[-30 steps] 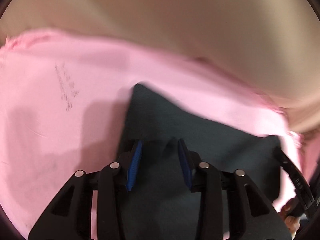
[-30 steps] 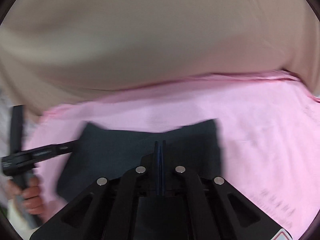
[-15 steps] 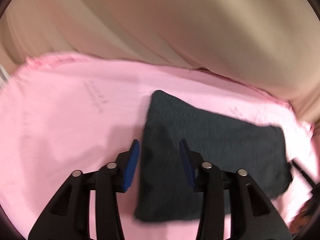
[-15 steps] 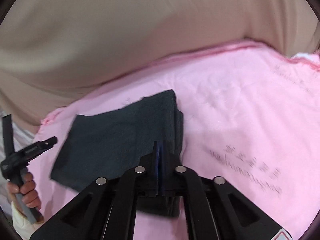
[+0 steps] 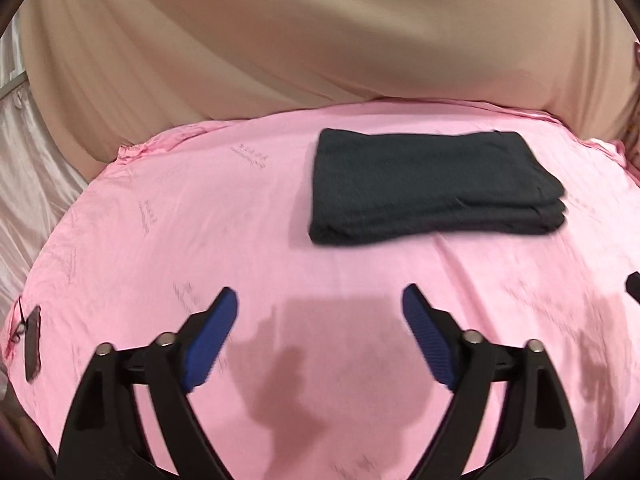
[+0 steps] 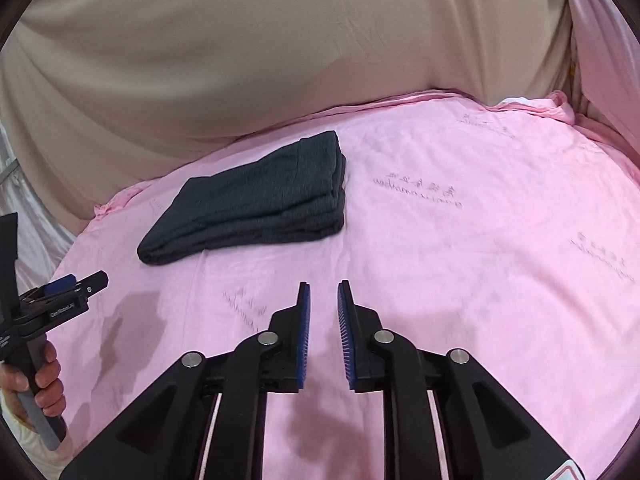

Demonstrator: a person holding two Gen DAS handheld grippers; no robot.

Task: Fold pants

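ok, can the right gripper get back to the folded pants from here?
Probably yes. The right gripper hangs empty with jaws apart, and only bare pink sheet lies between it and the folded pants.

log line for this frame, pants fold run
stage: fold done | pants: folded stack on pink sheet | left gripper: open, empty | right gripper: open, empty, clear of pants

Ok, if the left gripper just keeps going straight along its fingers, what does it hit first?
Probably bare pink sheet: the open left gripper is tilted down toward it. The folded pants lie farther on and slightly right, so it may only meet them later. Depth is uncertain.
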